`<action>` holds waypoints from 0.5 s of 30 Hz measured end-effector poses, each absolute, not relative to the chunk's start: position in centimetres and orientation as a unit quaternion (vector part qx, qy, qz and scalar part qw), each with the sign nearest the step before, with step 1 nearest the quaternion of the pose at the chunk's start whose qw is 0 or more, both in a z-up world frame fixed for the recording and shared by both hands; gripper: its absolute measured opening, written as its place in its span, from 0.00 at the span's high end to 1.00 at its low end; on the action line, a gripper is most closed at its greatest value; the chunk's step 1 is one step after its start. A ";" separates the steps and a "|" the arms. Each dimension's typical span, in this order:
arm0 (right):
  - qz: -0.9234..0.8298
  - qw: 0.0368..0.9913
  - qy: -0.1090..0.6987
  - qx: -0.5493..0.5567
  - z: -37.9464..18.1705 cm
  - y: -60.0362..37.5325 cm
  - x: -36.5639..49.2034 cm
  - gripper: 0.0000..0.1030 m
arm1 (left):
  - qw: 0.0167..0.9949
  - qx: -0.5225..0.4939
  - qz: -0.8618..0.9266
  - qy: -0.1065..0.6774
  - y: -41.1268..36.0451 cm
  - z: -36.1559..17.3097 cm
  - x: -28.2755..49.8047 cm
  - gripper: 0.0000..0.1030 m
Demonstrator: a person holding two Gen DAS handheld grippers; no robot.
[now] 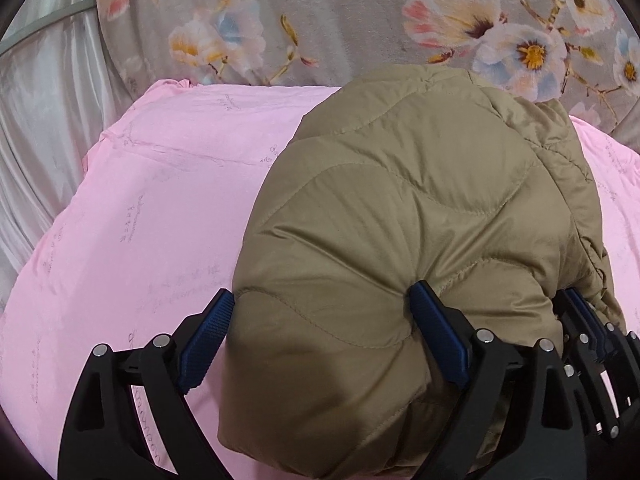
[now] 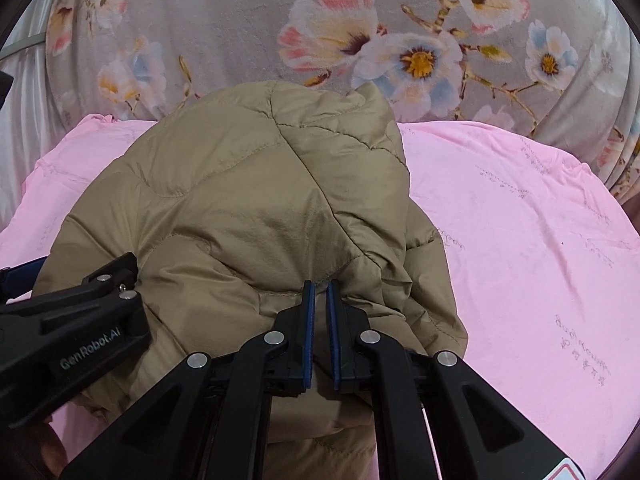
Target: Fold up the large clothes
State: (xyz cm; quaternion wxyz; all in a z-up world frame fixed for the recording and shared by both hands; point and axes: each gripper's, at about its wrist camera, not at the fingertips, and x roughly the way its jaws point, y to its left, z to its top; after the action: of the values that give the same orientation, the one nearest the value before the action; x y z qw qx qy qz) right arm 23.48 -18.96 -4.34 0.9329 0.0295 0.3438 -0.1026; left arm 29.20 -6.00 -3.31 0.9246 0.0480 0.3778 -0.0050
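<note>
Left gripper: jaws spread wide, angled downward, blue pads pressing into a puffy fold between them. Right gripper: jaws nearly together, pinching a thin edge, angled downward. The two sit side by side, close, right beside left.

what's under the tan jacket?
The tan quilted jacket lies bunched on a pink quilt, which shows on both sides of it. Beyond is a floral blanket. Whatever lies directly beneath the jacket's bulk is covered and cannot be seen.
</note>
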 end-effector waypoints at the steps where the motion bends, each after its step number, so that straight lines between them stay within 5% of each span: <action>1: -0.101 0.932 0.346 0.033 -4.4 -19.1 23.6 0.93 | 0.925 0.048 -0.006 0.378 -6.0 -3.4 29.3 0.14; 15: -0.096 0.929 0.356 0.043 -4.4 -19.4 23.8 0.93 | 0.928 0.052 0.003 0.368 -6.6 -4.1 29.6 0.12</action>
State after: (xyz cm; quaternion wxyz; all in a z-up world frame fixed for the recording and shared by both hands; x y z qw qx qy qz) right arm 23.82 -19.41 -4.44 0.9287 0.0431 0.3555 -0.0963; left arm 29.59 -6.55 -4.11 0.9283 0.0521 0.3681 0.0034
